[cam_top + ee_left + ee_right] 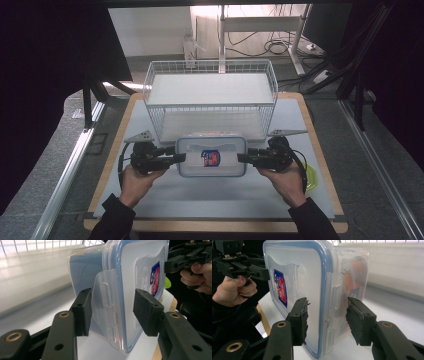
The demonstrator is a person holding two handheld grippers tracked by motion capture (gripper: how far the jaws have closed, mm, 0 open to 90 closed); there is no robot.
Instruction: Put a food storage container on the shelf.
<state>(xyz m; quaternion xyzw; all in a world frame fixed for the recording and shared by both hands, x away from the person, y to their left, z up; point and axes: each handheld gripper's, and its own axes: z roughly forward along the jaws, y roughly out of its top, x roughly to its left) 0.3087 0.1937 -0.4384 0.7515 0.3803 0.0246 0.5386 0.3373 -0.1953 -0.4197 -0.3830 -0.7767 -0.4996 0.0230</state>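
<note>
Left gripper (181,158) at 9 o'clock of the box (212,156), jaws about half open and set over the box's left end: in the left gripper view (112,312) one pad (84,311) sits on the body side just beside the side latch (107,305), the other pad (146,311) on the lid side, with a slim gap visible between that pad and the lid face; whether the pads actually press cannot be told for sure, though the box hangs between the two grippers. Right gripper (242,158) at 3 o'clock of the box, jaws also about half open, straddling the right end; in the right gripper view (327,320) the worn left pad (300,320) lies close on the lid, the right pad (357,322) near the clear wall by the latch. Box: clear plastic, blue-rimmed lid, red and blue label (210,158) on top, something orange inside (355,272). It is held level between both grippers over the table (210,200), at 6 o'clock of the wire basket (210,95), its far edge right up at the basket's front wall. Basket is white, two-tiered, standing at 12 o'clock on the table and blocking the way ahead. A yellow-green item (311,176) lies at 4 o'clock of the box, partly hidden under the right hand (282,182). Left hand (137,182) at 7 o'clock. Grey plates (141,136) sit atop both grippers.
</note>
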